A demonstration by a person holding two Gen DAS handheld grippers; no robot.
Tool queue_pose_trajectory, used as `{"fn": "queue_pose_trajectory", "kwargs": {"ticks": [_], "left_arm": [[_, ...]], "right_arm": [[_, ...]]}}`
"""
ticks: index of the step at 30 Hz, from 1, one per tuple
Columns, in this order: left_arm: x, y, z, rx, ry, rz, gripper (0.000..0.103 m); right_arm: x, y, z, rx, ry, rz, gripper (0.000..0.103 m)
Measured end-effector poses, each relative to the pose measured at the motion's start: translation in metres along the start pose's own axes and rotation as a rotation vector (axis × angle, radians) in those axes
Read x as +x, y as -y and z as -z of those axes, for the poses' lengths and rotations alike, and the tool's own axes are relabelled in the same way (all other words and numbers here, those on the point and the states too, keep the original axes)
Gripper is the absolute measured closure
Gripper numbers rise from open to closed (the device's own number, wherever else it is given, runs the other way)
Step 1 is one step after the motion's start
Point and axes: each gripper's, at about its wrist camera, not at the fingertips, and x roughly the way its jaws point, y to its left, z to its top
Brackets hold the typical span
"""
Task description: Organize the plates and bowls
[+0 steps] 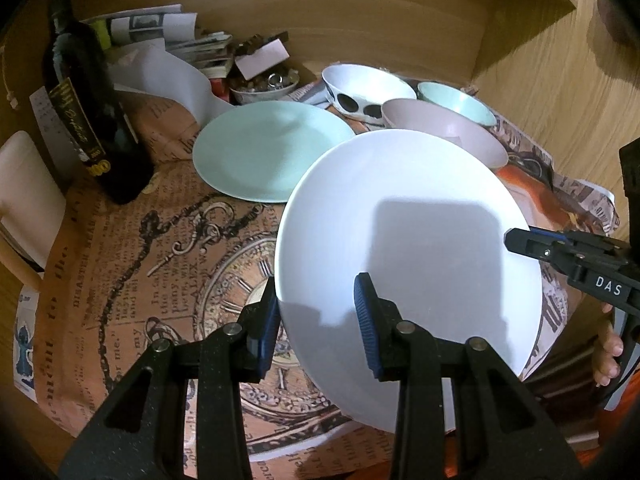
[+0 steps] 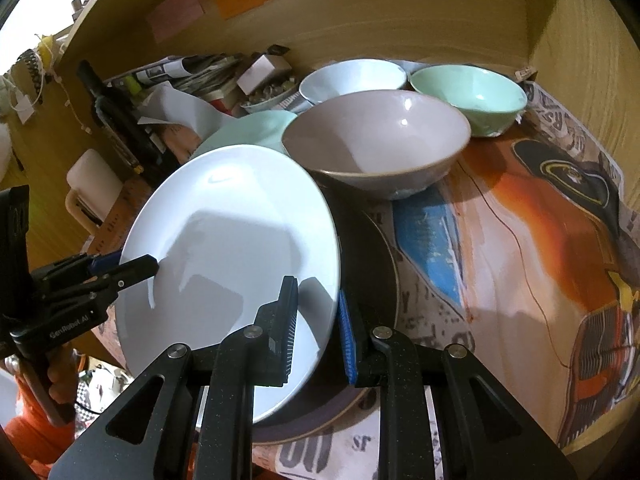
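Now, in the left wrist view, the left tool [image 1: 316,316] fills the bottom centre, its two blue-padded fingers set on either side of the near rim of a white plate [image 1: 408,240], one pad over the plate's face and one beyond its left edge. The plate is tilted and sits centre right of the frame. At the right edge the right tool [image 1: 520,240] pinches the plate's far rim. Above and left of the white plate a mint plate [image 1: 264,152] lies flat on the newspaper-print cloth [image 1: 132,260] covering the tabletop. Behind it, upper centre, stand a white bowl with black spots [image 1: 360,88], a pinkish grey bowl [image 1: 440,128] and a mint bowl [image 1: 456,102]. A dark bottle [image 1: 88,120] stands at the upper left.

In the right wrist view, the right tool [image 2: 318,328] at bottom centre straddles the white plate's [image 2: 224,240] right rim, fingers narrow around it. The left tool [image 2: 136,268] grips the opposite rim at the left edge. Under the plate, lower centre, lies a dark plate [image 2: 368,280]. The grey bowl [image 2: 376,140] sits just above, with the mint bowl [image 2: 468,96] at upper right.
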Motion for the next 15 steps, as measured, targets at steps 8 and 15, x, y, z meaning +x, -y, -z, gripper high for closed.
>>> {"fn": "queue_pose_trajectory", "kwargs": {"ticks": [8, 15], "left_arm": [[0.006, 0.003, 0.002, 0.016, -0.011, -0.002, 0.067], [0.012, 0.005, 0.001, 0.036, -0.021, -0.017, 0.067]], "right_arm": [[0.001, 0.003, 0.003, 0.005, -0.012, 0.013, 0.085], [0.006, 0.007, 0.004, 0.011, -0.037, 0.018, 0.085]]}}
